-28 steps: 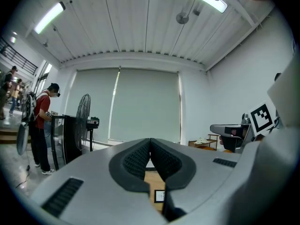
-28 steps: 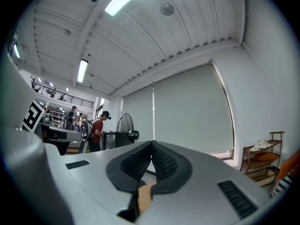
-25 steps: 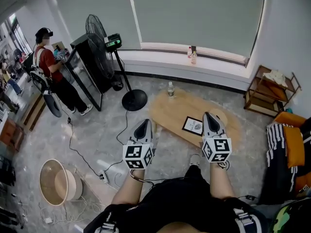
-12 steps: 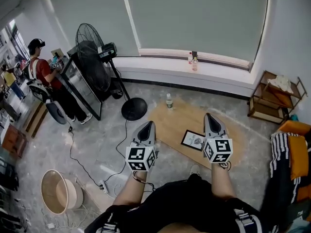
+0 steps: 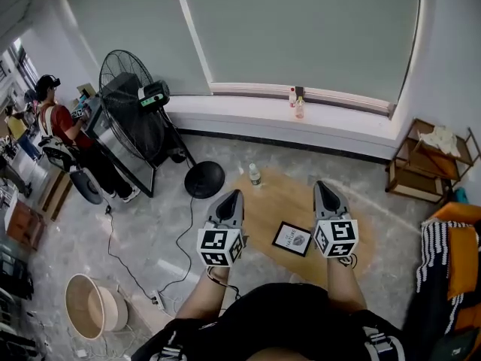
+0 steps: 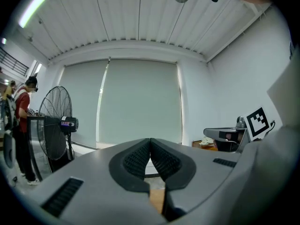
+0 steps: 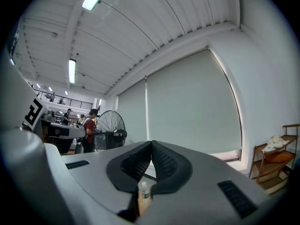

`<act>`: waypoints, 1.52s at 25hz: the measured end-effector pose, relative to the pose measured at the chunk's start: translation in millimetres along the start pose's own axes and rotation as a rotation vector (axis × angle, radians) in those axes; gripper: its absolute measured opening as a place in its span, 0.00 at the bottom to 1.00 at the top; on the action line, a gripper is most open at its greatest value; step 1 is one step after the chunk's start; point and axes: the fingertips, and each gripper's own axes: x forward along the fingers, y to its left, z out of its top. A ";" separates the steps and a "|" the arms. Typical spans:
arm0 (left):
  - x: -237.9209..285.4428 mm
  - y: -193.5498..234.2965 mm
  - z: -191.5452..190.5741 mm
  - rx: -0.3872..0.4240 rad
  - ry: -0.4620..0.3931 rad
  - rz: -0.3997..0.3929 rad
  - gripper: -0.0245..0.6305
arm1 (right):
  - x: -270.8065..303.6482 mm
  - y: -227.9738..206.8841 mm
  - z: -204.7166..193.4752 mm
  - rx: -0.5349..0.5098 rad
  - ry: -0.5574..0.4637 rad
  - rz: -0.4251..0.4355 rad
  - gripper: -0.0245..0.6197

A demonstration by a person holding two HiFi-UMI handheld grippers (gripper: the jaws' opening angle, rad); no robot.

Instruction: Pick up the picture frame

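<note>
A wide grey roller blind (image 5: 301, 28) is seen filling the far wall, smooth and matte, split by one vertical seam. Below it the floor (image 5: 143, 224) is shown as pale mottled stone, glossy in patches. A low oval table (image 5: 282, 201) of light wood is set on it, centre right. At far left a standing fan (image 5: 124, 100) is made out, with a round wire cage, a black pole and a disc base. Against the right wall a two-tier wooden rack (image 5: 428, 164) is found, a pale crumpled cloth (image 5: 442, 138) laid on its top shelf. Near left, a round beige basin (image 5: 75, 307) is placed on the floor; a paler round shape is held inside, and what it is cannot be told.

Now the tools: the left gripper (image 5: 231, 198) and the right gripper (image 5: 322, 189), grey and tapered, each capped by a marker cube, are held above the table. In both gripper views the ribbed black pads (image 6: 138, 159) are seen pressed together, nothing caught between them.

The picture frame (image 5: 292, 238), square and dark-edged with a white mat, is laid flat on the table's near part, between the two grippers and touched by neither. A clear plastic water bottle (image 5: 255, 174) is stood upright at the table's far edge.
</note>
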 end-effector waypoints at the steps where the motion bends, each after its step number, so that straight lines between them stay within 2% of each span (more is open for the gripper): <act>1: 13.7 -2.8 0.5 -0.004 0.003 0.000 0.07 | 7.9 -10.4 0.6 -0.001 0.001 0.004 0.06; 6: 78.1 -11.9 1.8 -0.026 0.011 0.007 0.07 | 48.5 -59.3 -2.7 -0.006 0.024 0.020 0.06; 12: 128.5 -5.8 -10.2 -0.051 0.051 -0.008 0.07 | 86.0 -90.0 -13.2 0.000 0.061 0.001 0.06; 22: 200.4 20.1 -16.4 -0.022 0.085 -0.119 0.07 | 123.3 -108.9 -30.2 -0.019 0.112 -0.122 0.06; 28: 223.8 9.1 -35.3 -0.033 0.120 -0.201 0.07 | 118.2 -129.3 -53.3 -0.027 0.158 -0.217 0.06; 33: 232.6 -2.7 -51.0 -0.038 0.146 -0.257 0.07 | 108.8 -137.8 -69.8 -0.004 0.187 -0.263 0.06; 35: 232.9 -7.7 -63.0 -0.044 0.179 -0.276 0.07 | 103.0 -137.9 -80.6 0.017 0.208 -0.269 0.11; 36: 234.3 -8.9 -69.3 -0.047 0.199 -0.284 0.09 | 102.5 -137.4 -86.0 0.028 0.220 -0.268 0.13; 38: 239.2 -10.4 -82.1 -0.045 0.241 -0.300 0.21 | 104.6 -137.0 -97.2 0.043 0.249 -0.265 0.17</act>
